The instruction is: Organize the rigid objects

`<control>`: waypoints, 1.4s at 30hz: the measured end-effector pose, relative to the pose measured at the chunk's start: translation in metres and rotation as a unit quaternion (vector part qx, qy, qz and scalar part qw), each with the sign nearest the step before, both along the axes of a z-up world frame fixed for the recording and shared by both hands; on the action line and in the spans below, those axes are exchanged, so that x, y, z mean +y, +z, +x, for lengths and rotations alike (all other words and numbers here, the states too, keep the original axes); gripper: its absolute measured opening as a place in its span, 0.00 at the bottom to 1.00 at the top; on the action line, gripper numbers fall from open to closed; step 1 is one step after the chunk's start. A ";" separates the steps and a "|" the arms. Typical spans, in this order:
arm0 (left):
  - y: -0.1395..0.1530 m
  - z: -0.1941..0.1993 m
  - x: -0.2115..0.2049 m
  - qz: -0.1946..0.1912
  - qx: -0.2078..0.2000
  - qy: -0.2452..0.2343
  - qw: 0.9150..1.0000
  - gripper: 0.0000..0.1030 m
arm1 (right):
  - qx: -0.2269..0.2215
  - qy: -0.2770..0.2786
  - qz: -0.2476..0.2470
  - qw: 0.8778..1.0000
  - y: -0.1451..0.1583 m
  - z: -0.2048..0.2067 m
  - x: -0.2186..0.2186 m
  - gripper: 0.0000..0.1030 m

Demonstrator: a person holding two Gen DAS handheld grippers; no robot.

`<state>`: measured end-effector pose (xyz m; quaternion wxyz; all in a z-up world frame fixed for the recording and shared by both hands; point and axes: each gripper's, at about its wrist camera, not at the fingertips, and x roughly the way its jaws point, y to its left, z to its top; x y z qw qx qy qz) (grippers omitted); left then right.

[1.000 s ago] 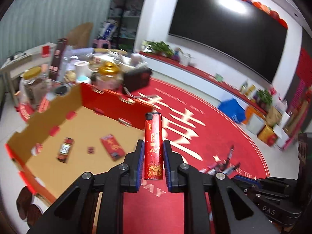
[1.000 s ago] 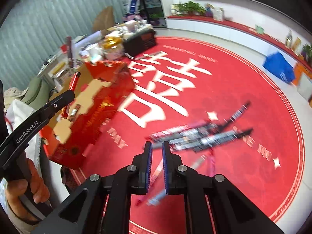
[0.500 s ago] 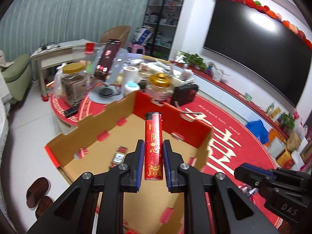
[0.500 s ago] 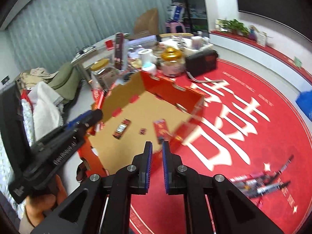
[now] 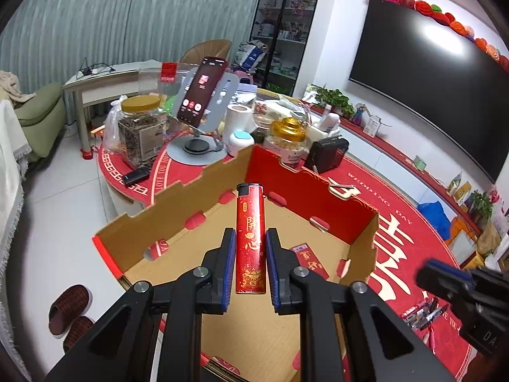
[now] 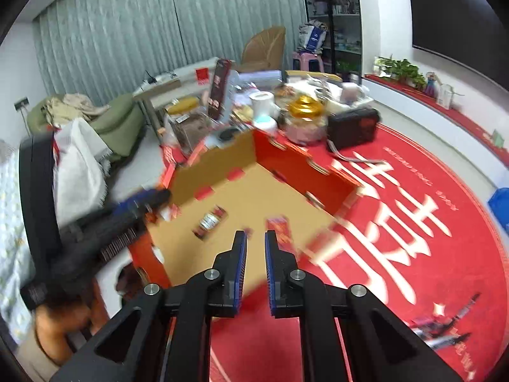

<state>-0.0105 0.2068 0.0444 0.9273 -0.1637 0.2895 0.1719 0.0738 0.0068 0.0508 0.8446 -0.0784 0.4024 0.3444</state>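
A red lighter (image 5: 250, 242) with gold characters and a black cap is held upright between the blue-padded fingers (image 5: 226, 264) of the left gripper (image 5: 249, 267), which are closed against its two sides. It is seen above the open cardboard box (image 5: 178, 197), whose outer face is red and whose inside is plain brown with red tabs along the walls. On the box floor a small red packet (image 5: 310, 259) is seen lying flat; in the right wrist view a small dark item (image 6: 210, 221) lies there as well, too blurred to be identified.

The right gripper (image 6: 254, 265) is seen with its fingers (image 6: 240, 264) nearly together, a narrow gap between them and nothing gripped; it is pointed toward the near edge of the box.

The box rests on a round red rug (image 5: 413, 242) printed with large white characters, laid over a pale tiled floor (image 5: 63, 222). A few pens (image 5: 423, 312) are scattered on the rug to the right. Behind the box a low bench (image 5: 133, 165) with a red cover is crowded with a gold-lidded jar (image 5: 140, 127), a phone (image 5: 202, 92) propped on a stand, a paper roll (image 5: 238, 116) and a gold-topped container (image 5: 289, 140). A grey-green curtain (image 5: 127, 16), a glass cabinet and a large dark screen (image 5: 429, 89) are seen beyond. A pair of slippers (image 5: 68, 308) lies on the tiles at the left.
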 end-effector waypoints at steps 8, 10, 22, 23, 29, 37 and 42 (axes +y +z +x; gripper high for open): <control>-0.005 0.015 -0.018 -0.001 0.002 -0.030 1.000 0.20 | 0.122 -0.222 -0.108 0.961 -0.072 0.011 -0.171 0.61; -0.005 0.017 -0.023 -0.002 0.001 -0.034 0.999 0.20 | 0.177 -0.244 -0.112 0.947 -0.095 0.009 -0.199 0.55; -0.006 0.021 -0.034 0.012 0.018 -0.046 0.999 0.20 | 0.168 -0.167 -0.171 0.956 -0.120 -0.008 -0.161 0.10; -0.006 0.020 -0.034 0.013 0.018 -0.046 0.999 0.20 | 0.158 -0.169 -0.163 0.959 -0.116 -0.009 -0.160 0.10; -0.001 0.019 -0.031 0.021 0.013 -0.037 0.999 0.20 | 0.093 -0.160 -0.089 0.979 -0.060 -0.002 -0.147 0.10; 0.005 0.019 -0.022 0.029 0.017 -0.013 0.999 0.20 | 0.065 -0.082 0.002 0.994 -0.007 0.022 -0.054 0.10; 0.005 0.018 -0.007 0.035 0.025 0.010 0.999 0.20 | 0.065 -0.033 0.030 0.997 0.001 0.025 0.010 0.10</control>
